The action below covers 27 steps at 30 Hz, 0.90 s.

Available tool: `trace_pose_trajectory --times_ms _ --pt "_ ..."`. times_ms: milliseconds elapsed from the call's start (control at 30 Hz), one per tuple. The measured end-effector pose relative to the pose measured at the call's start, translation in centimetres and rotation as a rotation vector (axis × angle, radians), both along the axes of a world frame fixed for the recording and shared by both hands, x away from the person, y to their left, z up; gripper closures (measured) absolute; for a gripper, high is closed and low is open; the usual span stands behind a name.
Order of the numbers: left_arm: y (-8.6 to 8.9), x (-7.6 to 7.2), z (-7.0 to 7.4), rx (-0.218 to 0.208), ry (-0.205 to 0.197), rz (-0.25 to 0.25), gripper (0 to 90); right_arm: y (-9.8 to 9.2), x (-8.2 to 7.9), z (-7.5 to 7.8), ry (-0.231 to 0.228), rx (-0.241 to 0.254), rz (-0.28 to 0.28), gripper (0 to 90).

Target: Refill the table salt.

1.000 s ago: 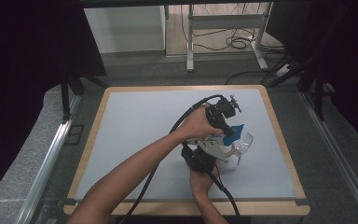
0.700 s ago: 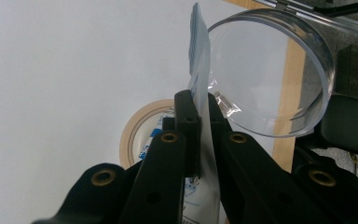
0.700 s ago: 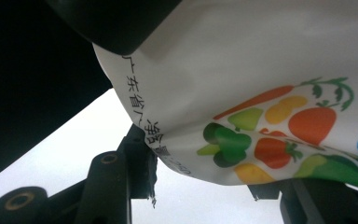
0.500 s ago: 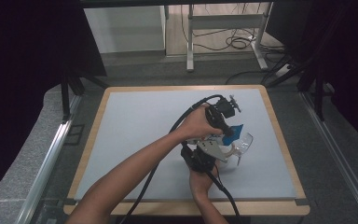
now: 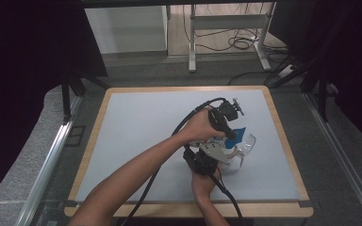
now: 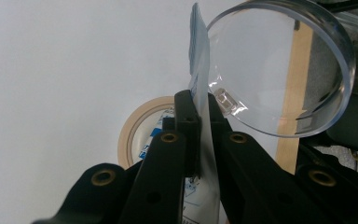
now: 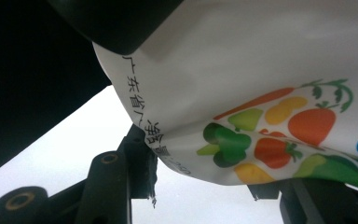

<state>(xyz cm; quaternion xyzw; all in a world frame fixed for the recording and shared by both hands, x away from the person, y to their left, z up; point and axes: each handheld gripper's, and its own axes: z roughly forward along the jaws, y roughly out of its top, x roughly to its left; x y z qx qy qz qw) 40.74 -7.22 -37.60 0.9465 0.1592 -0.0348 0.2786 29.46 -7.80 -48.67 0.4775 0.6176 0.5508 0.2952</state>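
My left gripper is shut on the thin edge of a plastic bag, blue and white on that side. It holds the bag just above a clear round bowl. Under and just left of it my right gripper points at the bowl. In the right gripper view the bag, printed with vegetables, hangs over both jaw tips. The jaws stand partly apart; whether they press on anything is hidden.
A roll of beige tape lies on the pale blue-grey table mat right behind the left jaws. A wooden frame borders the mat. Cables trail from both grippers toward the front edge.
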Motion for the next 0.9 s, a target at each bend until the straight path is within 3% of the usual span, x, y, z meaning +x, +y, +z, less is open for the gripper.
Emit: trace_pose_trajectory --times_ms 900 --pt "0.38 0.27 -0.10 0.008 -0.008 0.015 89.9 0.45 0.22 -0.13 0.008 0.027 0.002 52.8"
